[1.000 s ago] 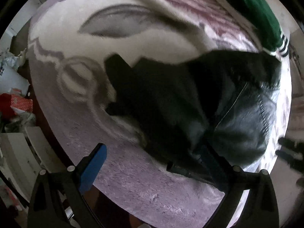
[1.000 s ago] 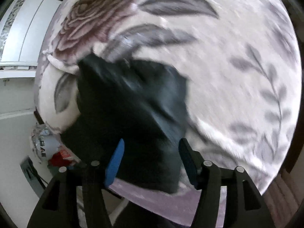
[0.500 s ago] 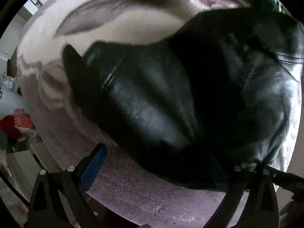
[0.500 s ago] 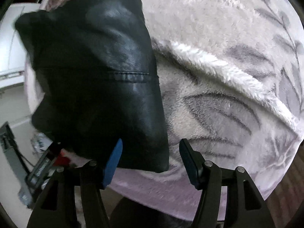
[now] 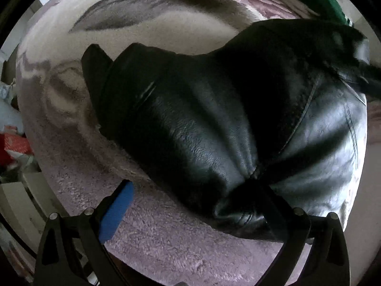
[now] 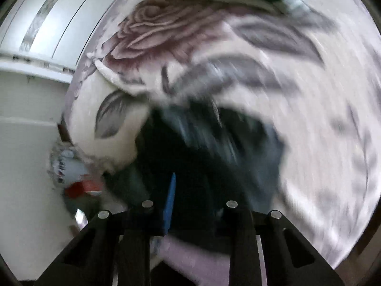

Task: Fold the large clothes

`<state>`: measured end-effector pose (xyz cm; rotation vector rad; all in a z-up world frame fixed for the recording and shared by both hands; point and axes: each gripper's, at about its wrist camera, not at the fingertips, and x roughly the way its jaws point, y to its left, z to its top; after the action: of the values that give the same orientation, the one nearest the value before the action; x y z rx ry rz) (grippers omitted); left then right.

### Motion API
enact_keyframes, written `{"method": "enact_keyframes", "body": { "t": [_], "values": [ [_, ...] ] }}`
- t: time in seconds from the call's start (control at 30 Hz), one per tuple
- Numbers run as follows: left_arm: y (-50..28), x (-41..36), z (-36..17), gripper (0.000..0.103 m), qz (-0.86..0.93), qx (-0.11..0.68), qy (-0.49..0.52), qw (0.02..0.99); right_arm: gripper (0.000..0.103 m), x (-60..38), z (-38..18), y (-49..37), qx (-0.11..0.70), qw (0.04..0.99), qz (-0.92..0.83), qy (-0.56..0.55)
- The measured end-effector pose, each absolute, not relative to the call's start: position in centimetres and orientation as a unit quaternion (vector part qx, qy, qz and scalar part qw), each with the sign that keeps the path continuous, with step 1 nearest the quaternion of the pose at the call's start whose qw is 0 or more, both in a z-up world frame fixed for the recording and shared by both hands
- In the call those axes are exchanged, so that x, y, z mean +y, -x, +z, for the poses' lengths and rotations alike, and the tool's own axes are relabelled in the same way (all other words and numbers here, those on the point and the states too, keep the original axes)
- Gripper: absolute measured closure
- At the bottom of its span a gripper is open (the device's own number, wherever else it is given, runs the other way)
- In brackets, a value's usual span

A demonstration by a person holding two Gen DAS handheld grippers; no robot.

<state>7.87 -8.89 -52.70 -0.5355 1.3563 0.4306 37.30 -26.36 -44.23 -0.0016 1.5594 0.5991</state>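
The left gripper (image 5: 190,212) has its jaws spread wide, the blue-padded finger (image 5: 116,212) bare and the other buried under dark folds. The right gripper (image 6: 193,205) has narrowed; whether it clamps anything is unclear through blur.

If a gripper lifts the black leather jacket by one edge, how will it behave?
The jacket will probably sag in thick, rounded folds, as its soft ridges suggest. Its glossy surface may slip between the fingers. It looks bulky, so likely heavy, dragging on the fleecy blanket.
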Motion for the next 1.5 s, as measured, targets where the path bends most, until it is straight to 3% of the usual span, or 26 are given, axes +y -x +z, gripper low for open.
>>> {"method": "enact_keyframes", "body": {
  "t": [0.17, 0.27, 0.37, 0.43, 0.63, 0.77, 1.0, 1.13, 1.23, 1.3, 1.37, 1.5],
  "values": [
    [-7.2, -6.8, -53.2, 0.000, 0.188, 0.593, 0.270, 0.735, 0.082, -22.7, -50.9, -40.5, 0.723, 0.652, 0.226, 0.032],
    [-6.7, -5.9, -52.3, 0.000, 0.177, 0.592, 0.313, 0.721, 0.078, -22.9, -49.1, -40.5, 0.728, 0.650, 0.219, 0.026],
    [-4.3, -5.3, -49.7, 0.001, 0.223, 0.548, 0.342, 0.730, 0.063, -25.6, -45.9, -39.6, 0.723, 0.649, 0.236, -0.030],
    [-3.0, -3.7, -49.2, 0.001, 0.268, 0.526, 0.352, 0.727, 0.062, -27.9, -44.1, -38.6, 0.716, 0.655, 0.234, -0.059],
    [-2.8, -1.1, -55.9, 0.000, 0.278, 0.576, 0.367, 0.676, 0.055, -35.5, -44.5, -34.4, 0.739, 0.643, 0.182, -0.088],
    [-2.4, -1.2, -54.0, 0.000, 0.271, 0.570, 0.344, 0.695, 0.022, -39.7, -49.3, -32.7, 0.763, 0.599, 0.182, -0.161],
    [0.3, -1.5, -53.5, 0.000, 0.264, 0.536, 0.400, 0.695, 0.010, -40.5, -57.7, -32.3, 0.738, 0.525, 0.281, -0.318],
    [-0.3, -1.7, -53.4, 0.000, 0.260, 0.539, 0.390, 0.700, 0.003, -36.3, -59.5, -33.1, 0.745, 0.501, 0.334, -0.288],
    [0.2, -1.0, -52.1, 0.000, 0.259, 0.526, 0.418, 0.694, 0.008, -35.5, -59.3, -33.8, 0.741, 0.508, 0.328, -0.293],
    [1.2, -0.8, -51.2, 0.000, 0.261, 0.516, 0.447, 0.682, 0.030, -36.1, -58.6, -33.7, 0.737, 0.514, 0.316, -0.304],
    [2.9, -1.3, -51.5, 0.002, 0.239, 0.500, 0.510, 0.658, 0.035, -36.7, -58.2, -33.4, 0.740, 0.506, 0.296, -0.329],
    [3.4, -3.3, -53.3, 0.002, 0.191, 0.485, 0.585, 0.621, 0.036, -36.5, -58.1, -33.0, 0.743, 0.495, 0.279, -0.353]
  ]
}}
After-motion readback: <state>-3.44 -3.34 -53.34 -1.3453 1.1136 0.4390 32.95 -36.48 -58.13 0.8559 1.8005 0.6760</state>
